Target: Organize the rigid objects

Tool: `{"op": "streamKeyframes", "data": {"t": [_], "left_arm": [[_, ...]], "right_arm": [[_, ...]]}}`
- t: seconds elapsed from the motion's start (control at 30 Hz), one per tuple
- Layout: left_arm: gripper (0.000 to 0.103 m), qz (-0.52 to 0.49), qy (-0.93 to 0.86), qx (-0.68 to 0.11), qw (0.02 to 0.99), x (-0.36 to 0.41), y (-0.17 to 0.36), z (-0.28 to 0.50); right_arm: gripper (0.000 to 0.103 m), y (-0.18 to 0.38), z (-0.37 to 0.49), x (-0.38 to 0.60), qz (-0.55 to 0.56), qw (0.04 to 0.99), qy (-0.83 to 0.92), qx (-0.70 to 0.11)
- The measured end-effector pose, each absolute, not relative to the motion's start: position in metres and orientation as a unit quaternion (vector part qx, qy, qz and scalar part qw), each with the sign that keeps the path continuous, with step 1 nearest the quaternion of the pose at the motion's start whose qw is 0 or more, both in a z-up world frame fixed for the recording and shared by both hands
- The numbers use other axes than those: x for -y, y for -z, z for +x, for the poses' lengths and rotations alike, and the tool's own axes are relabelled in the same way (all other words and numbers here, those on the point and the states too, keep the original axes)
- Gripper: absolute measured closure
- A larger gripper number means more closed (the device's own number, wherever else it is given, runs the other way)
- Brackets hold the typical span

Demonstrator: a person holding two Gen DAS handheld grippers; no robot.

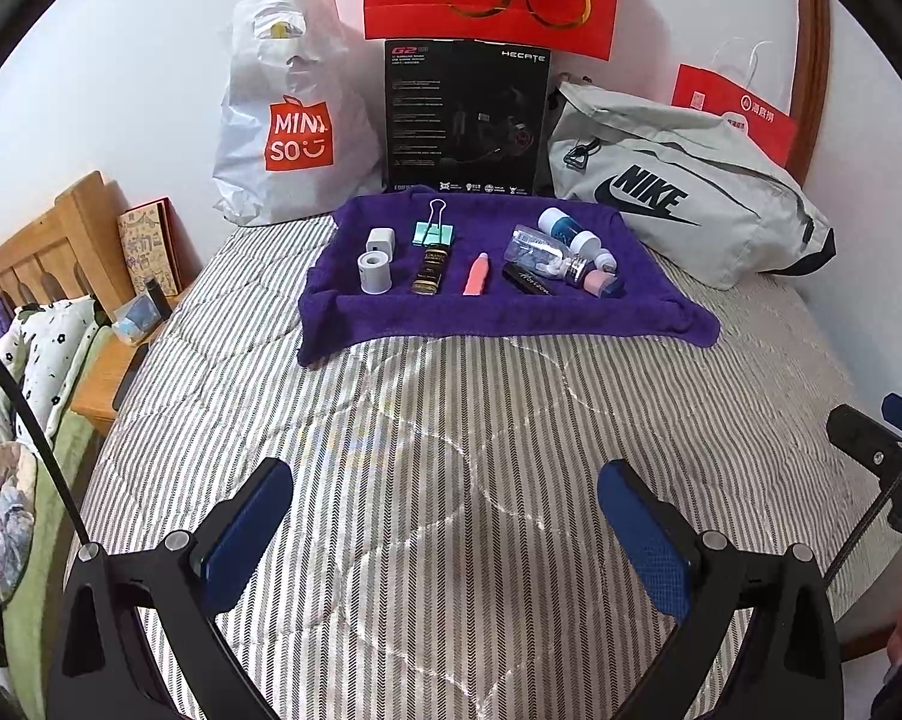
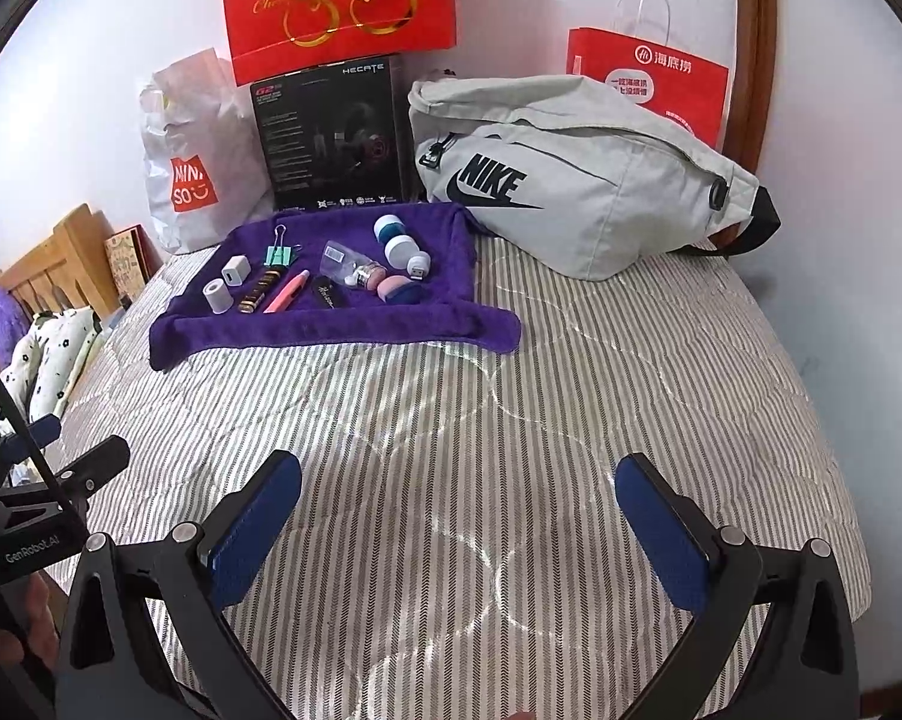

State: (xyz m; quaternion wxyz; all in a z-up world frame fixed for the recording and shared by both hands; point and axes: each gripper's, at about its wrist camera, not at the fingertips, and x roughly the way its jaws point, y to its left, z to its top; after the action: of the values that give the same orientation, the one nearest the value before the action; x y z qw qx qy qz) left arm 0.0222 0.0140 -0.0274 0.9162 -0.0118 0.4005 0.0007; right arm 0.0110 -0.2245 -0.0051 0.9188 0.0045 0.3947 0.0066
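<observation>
Small rigid items sit on the purple towel point(image 1: 499, 324), upper middle of the frame: a white cylindrical roll point(image 1: 373, 270), a mint binder clip point(image 1: 433, 232), a black-and-gold tube point(image 1: 430, 269), a pink pen-like stick point(image 1: 478, 273), then a crowded cluster at right, possibly small bottles. Both the left gripper point(image 1: 445, 516) and right gripper point(image 2: 458, 510) hang wide open and empty over the striped quilt point(image 1: 451, 420), well short of the towel. Risk: that tight cluster, where broad pads could knock neighbours or roll cylinders off.
</observation>
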Motion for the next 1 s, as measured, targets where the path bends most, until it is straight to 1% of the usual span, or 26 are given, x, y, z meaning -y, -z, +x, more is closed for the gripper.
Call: {"op": "streamKeyframes", "data": {"t": [1.0], "left_arm": [[0.0,-0.011,-0.007,-0.413,0.911,-0.0145,0.0326,0.0232]], "right_arm": [[0.0,0.0017,0.0073,0.2207,0.002,0.922,-0.008,-0.388]]}}
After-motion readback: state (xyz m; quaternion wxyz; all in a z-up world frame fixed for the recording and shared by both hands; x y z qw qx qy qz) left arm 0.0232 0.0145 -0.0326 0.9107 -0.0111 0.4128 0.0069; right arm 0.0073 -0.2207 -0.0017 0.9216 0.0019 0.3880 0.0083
